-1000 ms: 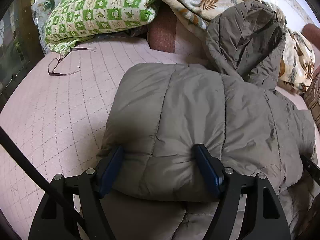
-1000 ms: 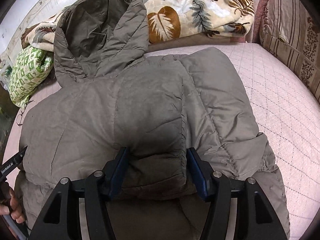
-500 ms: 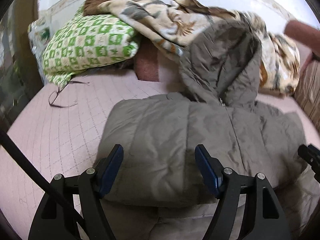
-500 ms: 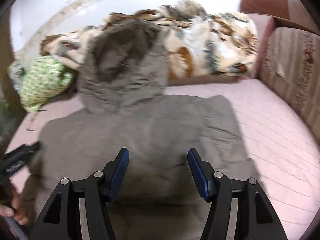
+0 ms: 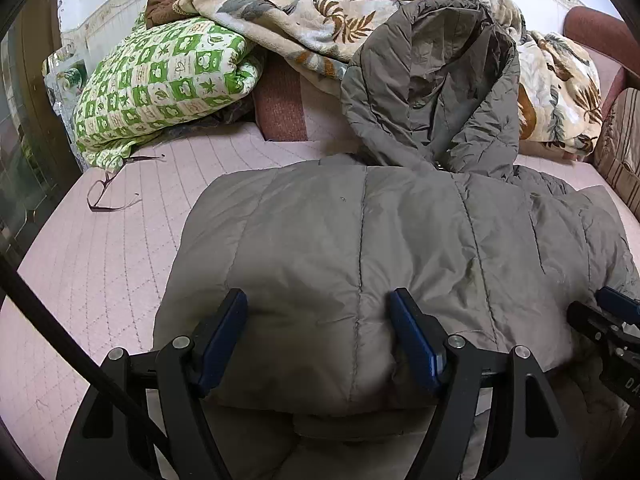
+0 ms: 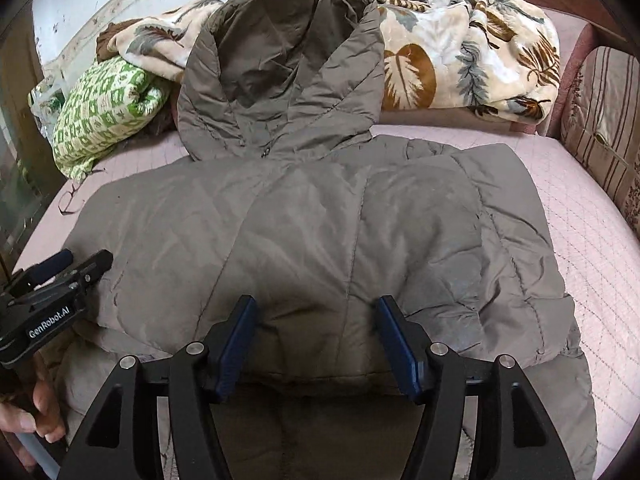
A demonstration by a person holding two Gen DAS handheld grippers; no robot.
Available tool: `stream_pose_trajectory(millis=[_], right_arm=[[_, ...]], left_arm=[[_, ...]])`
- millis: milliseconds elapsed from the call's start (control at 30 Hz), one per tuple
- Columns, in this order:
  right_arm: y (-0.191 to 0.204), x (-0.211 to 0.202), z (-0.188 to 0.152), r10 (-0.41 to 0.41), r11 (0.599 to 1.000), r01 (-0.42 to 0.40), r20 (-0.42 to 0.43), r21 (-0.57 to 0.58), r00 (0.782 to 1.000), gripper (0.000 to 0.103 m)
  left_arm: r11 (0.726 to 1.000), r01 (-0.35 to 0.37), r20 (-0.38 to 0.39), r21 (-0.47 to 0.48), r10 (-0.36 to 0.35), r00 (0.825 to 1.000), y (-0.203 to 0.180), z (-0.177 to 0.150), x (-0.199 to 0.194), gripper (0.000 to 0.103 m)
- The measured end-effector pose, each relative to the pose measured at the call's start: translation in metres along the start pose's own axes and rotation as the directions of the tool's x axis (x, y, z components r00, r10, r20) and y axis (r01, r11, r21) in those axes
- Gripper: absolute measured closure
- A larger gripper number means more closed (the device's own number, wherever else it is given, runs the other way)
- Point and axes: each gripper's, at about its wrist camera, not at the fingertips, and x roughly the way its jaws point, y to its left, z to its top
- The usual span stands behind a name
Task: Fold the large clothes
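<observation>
Jacket lies folded on the bed, hood at 12 o'clock. Left gripper and right gripper, fingers spread wide, straddle the folded edge at 6 o'clock without pinching, probably pressing it flat.

Both wrist views low, close, facing headboard; share jacket, left view further left.
</observation>
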Motion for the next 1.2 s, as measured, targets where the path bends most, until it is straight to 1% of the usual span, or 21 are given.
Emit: stream_pose_trajectory(millis=[167,867,967,1067,1133,1200], right_arm=[[0.003,0.002,0.0,-0.013,1.0,0.013,-0.002,-0.013,1.0,0.036],[0.004,0.005,-0.002,-0.007,1.0,0.007,-0.01,-0.018,1.0,0.033],[0.004,0.006,-0.001,0.001,1.0,-0.001,-0.017,-0.025,1.0,0.03],[0.007,0.007,0.0,0.009,0.999,-0.01,-0.027,-0.037,1.0,0.023],[0.007,0.005,0.0,0.012,0.999,-0.013,-0.026,-0.038,1.0,0.022],[0.005,-0.004,0.0,0.024,1.0,-0.025,-0.007,-0.015,1.0,0.022]], left_arm=[[1.0,0.004,-0.005,-0.004,-0.004,1.0,0.001,0.0,0.001,0.029],[1.0,-0.001,-0.012,-0.002,0.001,1.0,-0.001,0.0,0.002,0.029],[1.0,-0.004,-0.016,0.002,0.004,1.0,-0.001,0.0,0.004,0.028],[1.0,0.002,-0.017,-0.003,-0.002,1.0,0.001,0.001,0.003,0.027],[1.0,0.007,-0.009,-0.011,-0.008,1.0,0.003,0.002,0.001,0.027],[1.0,0.018,-0.006,-0.026,-0.018,1.0,0.007,0.003,-0.004,0.028]])
